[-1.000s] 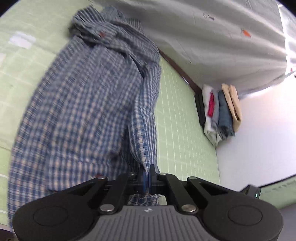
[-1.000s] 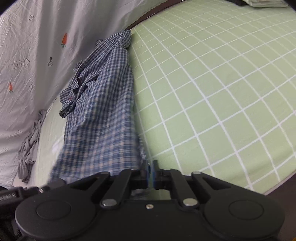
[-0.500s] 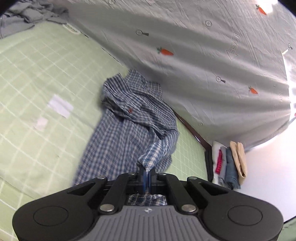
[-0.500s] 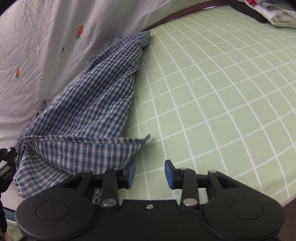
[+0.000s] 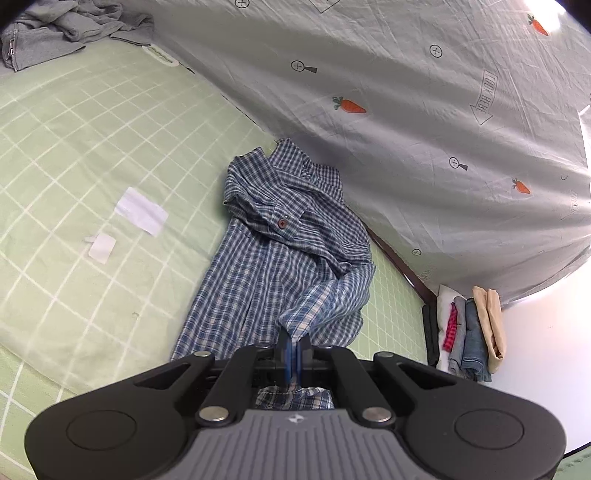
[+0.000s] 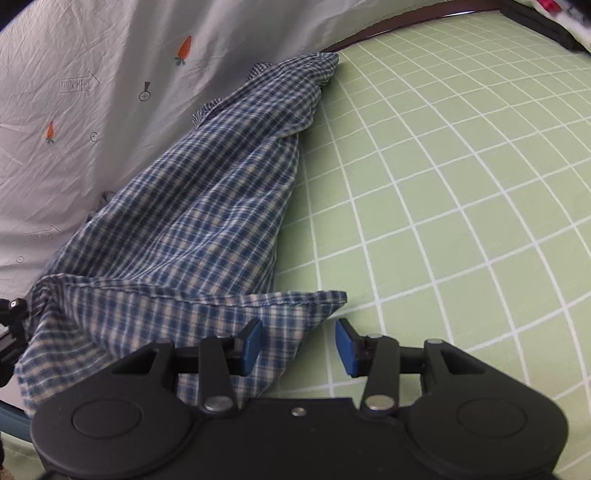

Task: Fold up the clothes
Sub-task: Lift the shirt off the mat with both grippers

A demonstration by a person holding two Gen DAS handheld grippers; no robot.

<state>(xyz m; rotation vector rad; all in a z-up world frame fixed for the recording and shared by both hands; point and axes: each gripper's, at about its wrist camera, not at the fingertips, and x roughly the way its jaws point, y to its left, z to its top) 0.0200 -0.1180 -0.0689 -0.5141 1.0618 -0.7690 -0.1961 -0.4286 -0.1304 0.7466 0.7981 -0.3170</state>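
Observation:
A blue plaid shirt lies lengthwise on the green checked sheet, its collar toward the grey curtain. My left gripper is shut on a hem corner of the shirt and holds it a little off the sheet. In the right wrist view the same plaid shirt stretches from the far curtain to the near edge. My right gripper has its jaws opening; the folded hem corner lies loose below and between the blue pads, untouched by them.
A stack of folded clothes stands at the bed's far right corner. A grey garment is bunched at the top left. Two white paper scraps lie on the sheet left of the shirt. The carrot-print curtain hangs along the far side.
My right gripper opened and let go of the shirt's corner, which dropped onto the sheet. My left gripper, still clamped on the hem, pulled back and up from the shirt.

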